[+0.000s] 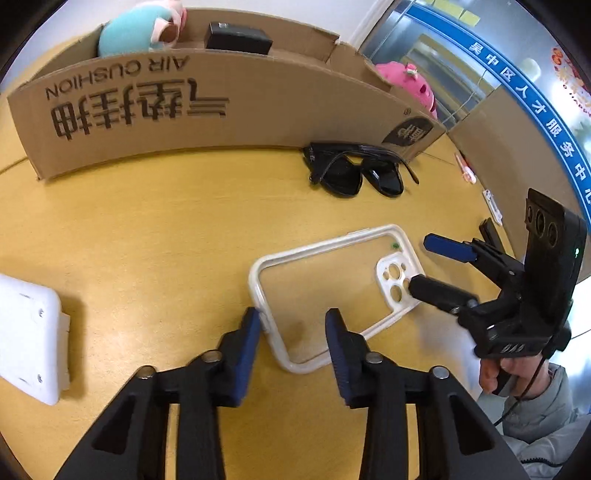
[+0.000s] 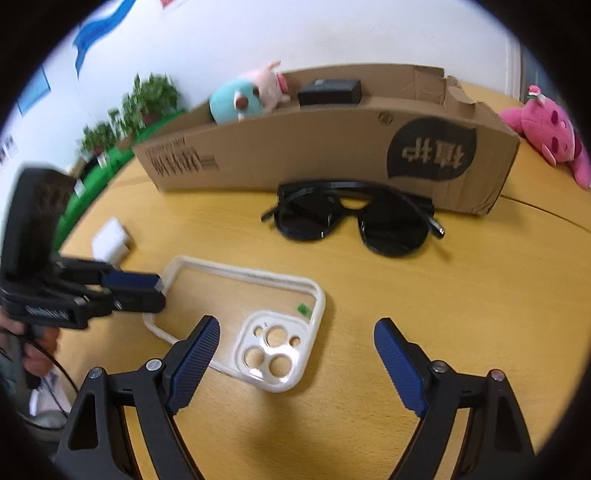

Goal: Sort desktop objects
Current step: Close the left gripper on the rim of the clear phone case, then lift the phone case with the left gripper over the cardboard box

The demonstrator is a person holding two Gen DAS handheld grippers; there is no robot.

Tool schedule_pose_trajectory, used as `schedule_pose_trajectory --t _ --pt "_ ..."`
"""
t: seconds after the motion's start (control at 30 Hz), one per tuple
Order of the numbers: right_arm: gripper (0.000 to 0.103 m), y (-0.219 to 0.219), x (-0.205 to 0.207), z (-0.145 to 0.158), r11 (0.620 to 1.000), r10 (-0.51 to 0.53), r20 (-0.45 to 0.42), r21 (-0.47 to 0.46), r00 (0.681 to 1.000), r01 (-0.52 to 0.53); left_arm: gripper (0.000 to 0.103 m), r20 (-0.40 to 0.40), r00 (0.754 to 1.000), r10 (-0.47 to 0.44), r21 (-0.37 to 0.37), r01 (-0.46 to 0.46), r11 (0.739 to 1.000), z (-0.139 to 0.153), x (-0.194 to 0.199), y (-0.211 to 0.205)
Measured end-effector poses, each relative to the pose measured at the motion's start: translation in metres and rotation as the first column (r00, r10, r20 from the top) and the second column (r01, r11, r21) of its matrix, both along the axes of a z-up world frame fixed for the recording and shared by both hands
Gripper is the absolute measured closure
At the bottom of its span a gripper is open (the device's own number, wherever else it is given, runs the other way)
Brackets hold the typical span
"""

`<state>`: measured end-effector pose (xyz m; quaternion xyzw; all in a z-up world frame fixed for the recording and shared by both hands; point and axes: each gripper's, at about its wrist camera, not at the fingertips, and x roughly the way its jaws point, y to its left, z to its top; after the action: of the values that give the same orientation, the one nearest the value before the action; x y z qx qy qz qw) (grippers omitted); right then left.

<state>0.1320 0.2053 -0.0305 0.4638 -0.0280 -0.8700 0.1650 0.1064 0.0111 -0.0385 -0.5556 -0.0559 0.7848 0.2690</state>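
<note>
A clear white-rimmed phone case (image 1: 325, 291) lies flat on the yellow table; it also shows in the right wrist view (image 2: 240, 317). My left gripper (image 1: 293, 325) is open, its fingers either side of the case's near-left corner rim. My right gripper (image 2: 295, 347) is open wide at the case's camera-hole end; in the left wrist view the right gripper (image 1: 421, 264) has its fingers straddling that end's rim. Black sunglasses (image 2: 354, 218) lie behind the case, in front of a cardboard box (image 1: 207, 110) that holds a teal plush (image 1: 133, 33) and a black box (image 1: 238, 37).
A pink plush (image 2: 546, 133) lies right of the cardboard box. A white flat device (image 1: 26, 332) sits at the table's left. A pen (image 1: 465, 168) and small items lie at the far right edge. Potted plants (image 2: 147, 99) stand beyond the table.
</note>
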Motion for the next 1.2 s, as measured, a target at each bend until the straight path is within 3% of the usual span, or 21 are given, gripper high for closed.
schedule_pose_trajectory --t 0.07,0.1,0.27,0.47,0.6,0.8,1.03,1.2 --pt "0.028 -0.004 0.002 -0.005 0.999 0.005 0.007 0.035 1.000 -0.005 0.093 0.010 1.000 0.009 -0.013 -0.009 1.000 -0.004 0.000 0.001" --pt "0.030 -0.004 0.002 -0.006 0.999 -0.003 0.008 0.045 1.000 0.002 0.094 0.008 1.000 0.008 -0.020 -0.007 1.000 -0.005 0.001 0.001" --pt "0.070 -0.009 0.009 -0.006 0.993 -0.022 -0.021 0.118 1.000 0.024 0.094 -0.022 1.000 0.000 -0.046 -0.001 0.999 -0.002 0.004 0.003" --pt "0.093 0.000 0.009 -0.006 0.992 -0.068 -0.025 0.102 0.997 0.070 0.096 -0.046 0.999 0.015 -0.055 -0.018 0.998 0.005 0.001 -0.003" --pt "0.093 0.001 0.012 0.003 0.996 -0.064 -0.067 0.065 0.996 0.069 0.098 -0.110 0.994 0.023 -0.075 -0.032 0.997 0.022 0.000 -0.006" --pt "0.093 0.003 0.009 0.041 0.995 -0.091 -0.177 0.018 0.980 0.095 0.098 -0.214 0.977 0.012 -0.041 -0.022 0.999 0.064 -0.009 -0.011" --pt "0.093 0.009 -0.011 0.106 0.995 -0.093 -0.334 0.012 0.938 0.103 0.098 -0.359 0.933 -0.002 -0.021 -0.005 1.000 0.124 -0.035 -0.011" --pt "0.093 0.009 -0.033 0.139 0.995 -0.083 -0.399 0.019 0.913 0.098 0.098 -0.441 0.897 0.007 0.002 -0.007 1.000 0.159 -0.059 -0.014"
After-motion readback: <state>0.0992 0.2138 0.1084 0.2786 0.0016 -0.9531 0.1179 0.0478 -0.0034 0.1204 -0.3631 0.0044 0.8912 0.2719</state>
